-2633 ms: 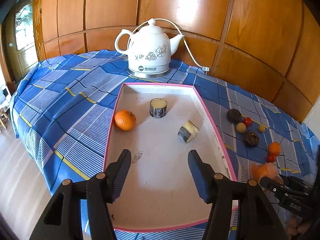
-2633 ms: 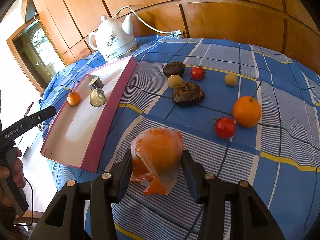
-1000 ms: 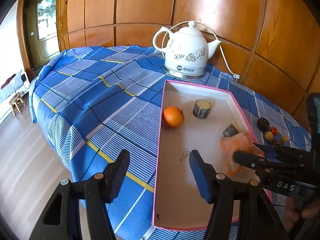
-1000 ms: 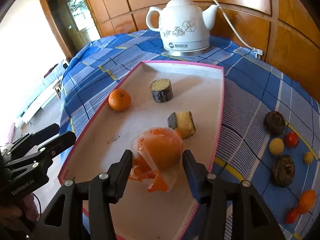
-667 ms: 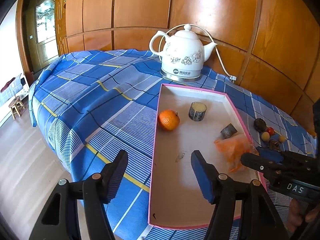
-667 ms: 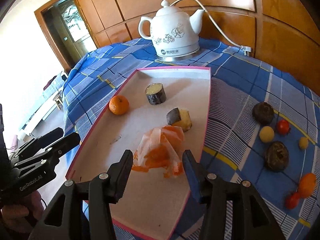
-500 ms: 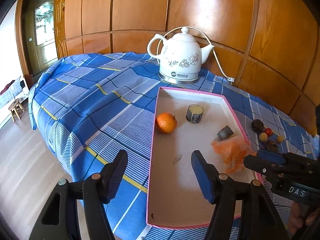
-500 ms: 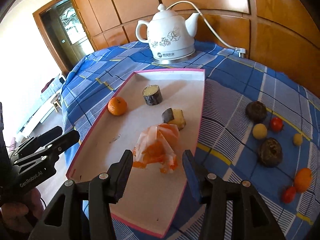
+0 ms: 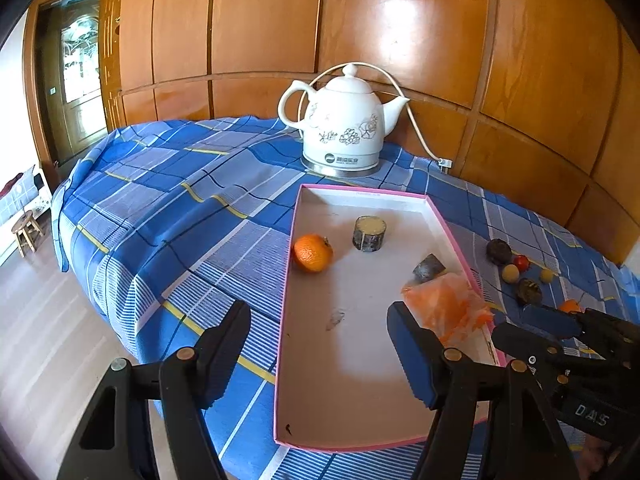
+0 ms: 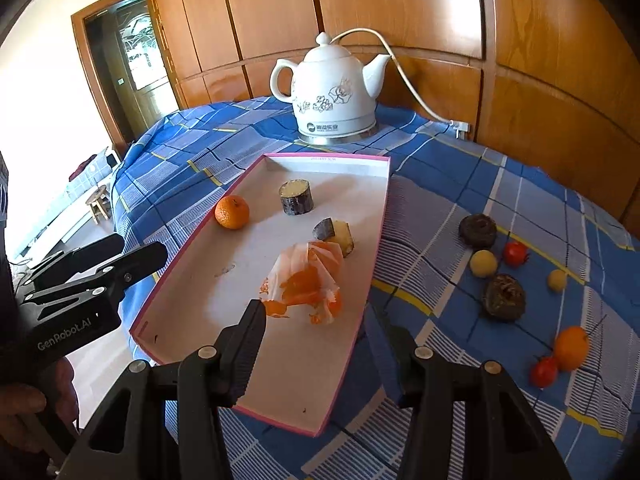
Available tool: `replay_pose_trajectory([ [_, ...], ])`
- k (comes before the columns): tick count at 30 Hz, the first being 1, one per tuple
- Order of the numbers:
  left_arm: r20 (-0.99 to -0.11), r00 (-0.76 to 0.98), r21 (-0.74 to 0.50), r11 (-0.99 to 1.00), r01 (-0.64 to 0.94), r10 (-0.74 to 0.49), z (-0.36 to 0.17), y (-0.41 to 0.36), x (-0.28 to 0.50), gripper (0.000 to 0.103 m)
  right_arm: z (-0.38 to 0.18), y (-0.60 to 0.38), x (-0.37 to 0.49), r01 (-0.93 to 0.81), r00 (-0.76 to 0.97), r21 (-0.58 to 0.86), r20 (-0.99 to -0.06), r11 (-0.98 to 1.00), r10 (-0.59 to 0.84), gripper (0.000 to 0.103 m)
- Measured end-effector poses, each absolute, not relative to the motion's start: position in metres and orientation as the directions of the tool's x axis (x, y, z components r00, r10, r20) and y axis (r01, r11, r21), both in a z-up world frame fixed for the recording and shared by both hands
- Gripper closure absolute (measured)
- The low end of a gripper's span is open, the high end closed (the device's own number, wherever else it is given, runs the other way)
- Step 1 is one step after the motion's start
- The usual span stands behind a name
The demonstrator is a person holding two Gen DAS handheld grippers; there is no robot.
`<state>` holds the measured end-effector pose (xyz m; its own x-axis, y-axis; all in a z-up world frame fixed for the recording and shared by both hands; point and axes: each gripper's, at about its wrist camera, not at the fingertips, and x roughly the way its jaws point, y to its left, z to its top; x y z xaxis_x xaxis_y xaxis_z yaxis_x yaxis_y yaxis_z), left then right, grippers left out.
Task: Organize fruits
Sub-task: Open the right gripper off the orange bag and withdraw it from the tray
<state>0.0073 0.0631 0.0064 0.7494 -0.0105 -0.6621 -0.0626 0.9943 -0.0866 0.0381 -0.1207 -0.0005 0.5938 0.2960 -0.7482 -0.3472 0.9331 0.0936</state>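
Note:
A bagged orange (image 10: 308, 280) lies loose in the pink-rimmed white tray (image 10: 240, 280), next to a dark wedge piece (image 10: 336, 236). My right gripper (image 10: 318, 314) hangs open just short of the bag, touching nothing. A tangerine (image 10: 232, 212) and a dark cylinder piece (image 10: 296, 197) also sit in the tray. In the left wrist view the bagged orange (image 9: 444, 304) rests by the right rim of the tray (image 9: 352, 360). My left gripper (image 9: 318, 312) hovers over the tray's near left edge, jaws opening, nothing between them.
Loose fruit lies on the blue checked cloth right of the tray: a dark round fruit (image 10: 478, 231), a tomato (image 10: 515, 253), a yellow ball (image 10: 483, 263), an orange (image 10: 571, 348). A white kettle (image 10: 334, 92) with its cord stands behind the tray. The table edge drops off at left.
My right gripper carried the bagged orange over the tray, let it go there and drew back upward. The left gripper's jaws have spread a little wider.

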Motion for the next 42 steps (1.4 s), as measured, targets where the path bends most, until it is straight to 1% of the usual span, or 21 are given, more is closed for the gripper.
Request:
replay_pose_trajectory([
  [24, -0.651, 0.759, -0.068, 0.997, -0.023, -0.027, 0.010, 0.050, 0.003, 0.032, 0.013, -0.136, 0.024, -0.318, 0.636, 0.063, -0.726, 0.946, 0.262, 0.051],
  [35, -0.647, 0.762, -0.055, 0.998, -0.006, -0.031, 0.013, 0.043, 0.001, 0.032, 0.018, -0.158, 0.022, -0.284, 0.657, 0.038, -0.720, 0.958, 0.223, 0.051],
  [42, -0.644, 0.764, -0.045, 0.999, 0.009, -0.036, 0.015, 0.036, 0.001, 0.032, 0.026, -0.172, 0.020, -0.275, 0.678, -0.002, -0.710, 0.962, 0.192, 0.051],
])
